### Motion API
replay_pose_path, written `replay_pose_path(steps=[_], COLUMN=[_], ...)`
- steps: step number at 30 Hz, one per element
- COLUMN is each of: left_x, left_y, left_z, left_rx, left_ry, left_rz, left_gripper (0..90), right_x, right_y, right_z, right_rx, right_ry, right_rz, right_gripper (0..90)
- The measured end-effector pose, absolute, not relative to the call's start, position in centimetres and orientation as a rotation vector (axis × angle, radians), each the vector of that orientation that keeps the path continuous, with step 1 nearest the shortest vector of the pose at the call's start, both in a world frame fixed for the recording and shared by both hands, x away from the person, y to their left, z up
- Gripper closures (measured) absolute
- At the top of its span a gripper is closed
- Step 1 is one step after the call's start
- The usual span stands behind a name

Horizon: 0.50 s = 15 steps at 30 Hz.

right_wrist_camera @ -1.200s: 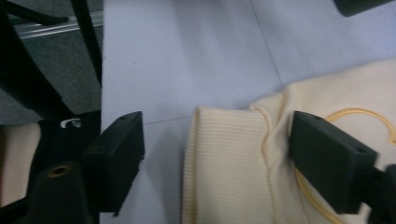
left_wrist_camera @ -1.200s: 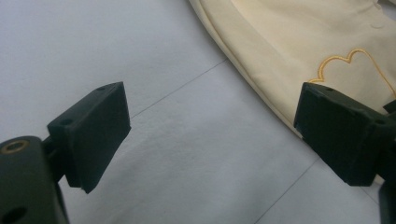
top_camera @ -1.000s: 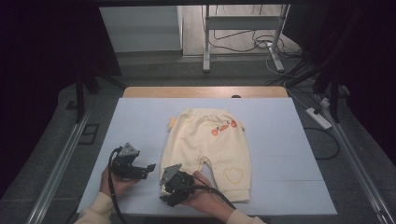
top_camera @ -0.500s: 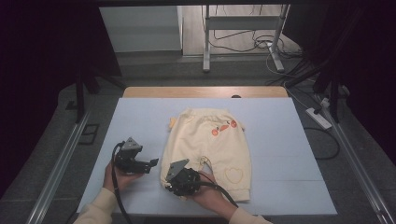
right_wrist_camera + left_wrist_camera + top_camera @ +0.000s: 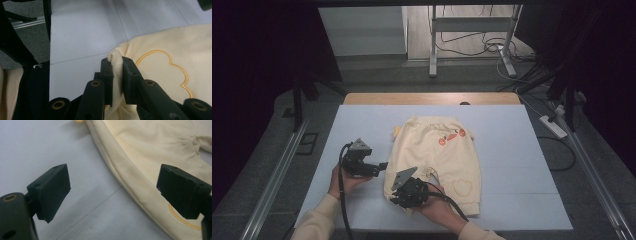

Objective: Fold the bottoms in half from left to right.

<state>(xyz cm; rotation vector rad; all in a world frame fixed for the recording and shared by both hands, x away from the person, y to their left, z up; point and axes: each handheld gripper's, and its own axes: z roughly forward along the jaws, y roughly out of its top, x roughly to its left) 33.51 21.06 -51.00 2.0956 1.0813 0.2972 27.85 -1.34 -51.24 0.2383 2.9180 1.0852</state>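
While the right gripper's 2 fingers are just closing onto the ribbed cuff of the pale yellow baby trousers, pinching it between them, the left gripper is hanging with its fingers wide apart and nothing between them, just beside the garment's near side edge. Those trousers are lying flat on the pale blue bench, their long axis running away from the person, waistband far. No readable writing is showing.

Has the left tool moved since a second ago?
Yes. The left tool has shifted right, closing in on the left edge of the baby pants.
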Motion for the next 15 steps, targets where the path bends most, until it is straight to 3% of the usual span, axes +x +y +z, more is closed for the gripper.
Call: replay_pose_path(steps=[15], left_x=[36.0], left_y=[19.6], left_z=[-50.4], left_rx=[2.085], left_ry=[1.075], left_rz=[0.27], left_gripper=[12.8], right_x=[27.8], right_y=[-1.5], right_z=[-51.1], right_rx=[0.221], right_ry=[2.911], right_rz=[1.082], right_gripper=[80.0])
